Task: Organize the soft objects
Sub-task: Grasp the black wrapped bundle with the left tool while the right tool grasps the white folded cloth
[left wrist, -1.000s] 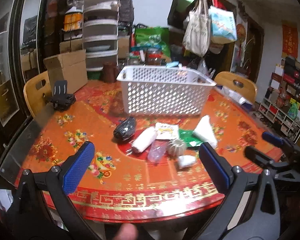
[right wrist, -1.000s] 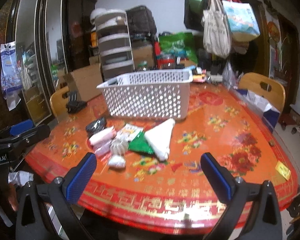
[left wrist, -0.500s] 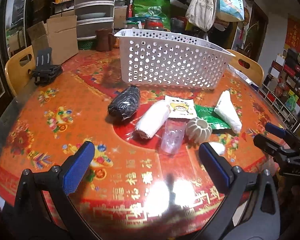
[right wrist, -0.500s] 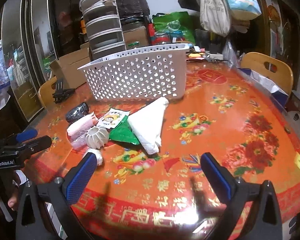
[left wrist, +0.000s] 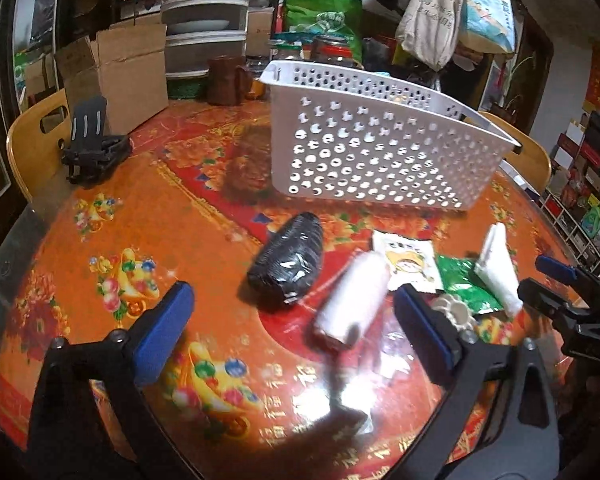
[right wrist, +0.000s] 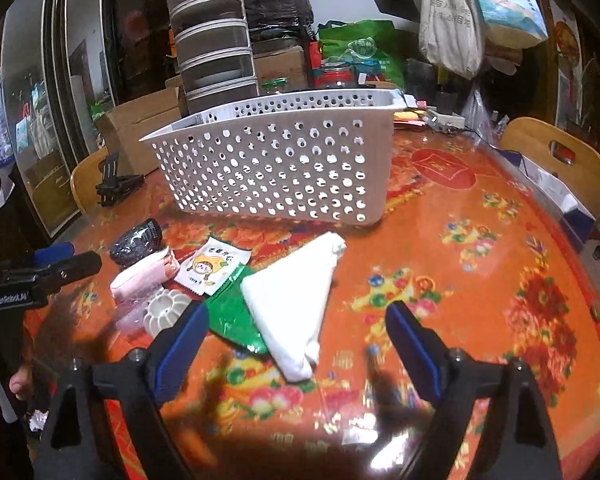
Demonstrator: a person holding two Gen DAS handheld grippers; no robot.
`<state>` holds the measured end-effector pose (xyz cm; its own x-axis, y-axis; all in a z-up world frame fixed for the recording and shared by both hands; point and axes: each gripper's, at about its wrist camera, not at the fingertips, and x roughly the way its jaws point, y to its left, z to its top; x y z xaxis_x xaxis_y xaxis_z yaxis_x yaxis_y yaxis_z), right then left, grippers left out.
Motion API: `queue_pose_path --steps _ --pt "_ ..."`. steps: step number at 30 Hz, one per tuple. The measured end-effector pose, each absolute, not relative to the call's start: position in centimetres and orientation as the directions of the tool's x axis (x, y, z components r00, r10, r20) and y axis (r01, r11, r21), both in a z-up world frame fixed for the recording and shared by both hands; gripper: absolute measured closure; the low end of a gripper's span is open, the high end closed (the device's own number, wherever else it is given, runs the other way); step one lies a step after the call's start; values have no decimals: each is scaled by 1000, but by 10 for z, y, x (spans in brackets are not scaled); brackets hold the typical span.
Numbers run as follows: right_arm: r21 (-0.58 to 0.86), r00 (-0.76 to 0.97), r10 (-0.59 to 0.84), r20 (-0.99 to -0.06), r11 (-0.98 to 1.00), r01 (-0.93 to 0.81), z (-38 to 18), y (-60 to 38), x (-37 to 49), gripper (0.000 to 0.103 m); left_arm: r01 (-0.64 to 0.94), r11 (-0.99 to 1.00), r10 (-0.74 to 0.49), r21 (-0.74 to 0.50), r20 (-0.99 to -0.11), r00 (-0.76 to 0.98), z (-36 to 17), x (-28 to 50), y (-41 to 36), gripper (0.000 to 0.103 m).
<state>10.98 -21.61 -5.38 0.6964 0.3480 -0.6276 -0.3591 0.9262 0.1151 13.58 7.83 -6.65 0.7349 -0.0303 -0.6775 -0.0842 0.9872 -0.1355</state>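
Note:
A white perforated basket stands on the red round table. In front of it lie a black wrapped bundle, a pale pink roll, a yellow-and-white snack packet, a green foil packet, a white folded cloth and a white ribbed cup. My left gripper is open, low over the table, just short of the black bundle and pink roll. My right gripper is open, with the white cloth between its fingers.
A black phone stand sits at the table's left edge by a wooden chair. Cardboard box, brown mug and jars stand behind the basket. Another chair is at the right. Bags hang above.
Both grippers have moved forward and down toward the pile of items; the objects now sit much closer. Both stay open. Nothing on the table has shifted.

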Motion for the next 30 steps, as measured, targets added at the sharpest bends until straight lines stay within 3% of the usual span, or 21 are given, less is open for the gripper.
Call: queue_pose_path --steps 4,17,20,22,30 --pt "102 672 353 -652 918 -383 -59 -208 118 30 -100 985 -28 -143 -695 719 -72 149 87 23" --pt "120 623 358 -695 913 -391 -71 -204 127 53 -88 985 -49 -150 -724 688 -90 179 92 36" --pt "123 608 358 -709 911 -393 -73 -202 130 56 -78 984 -64 -159 -733 677 -92 182 91 44" --pt "129 601 361 -713 910 -394 -74 -202 131 58 -67 983 -81 -169 -738 670 -94 184 91 56" --pt "158 597 385 -704 904 -396 -74 -205 130 63 -69 971 -124 -230 -725 678 -96 183 99 57"
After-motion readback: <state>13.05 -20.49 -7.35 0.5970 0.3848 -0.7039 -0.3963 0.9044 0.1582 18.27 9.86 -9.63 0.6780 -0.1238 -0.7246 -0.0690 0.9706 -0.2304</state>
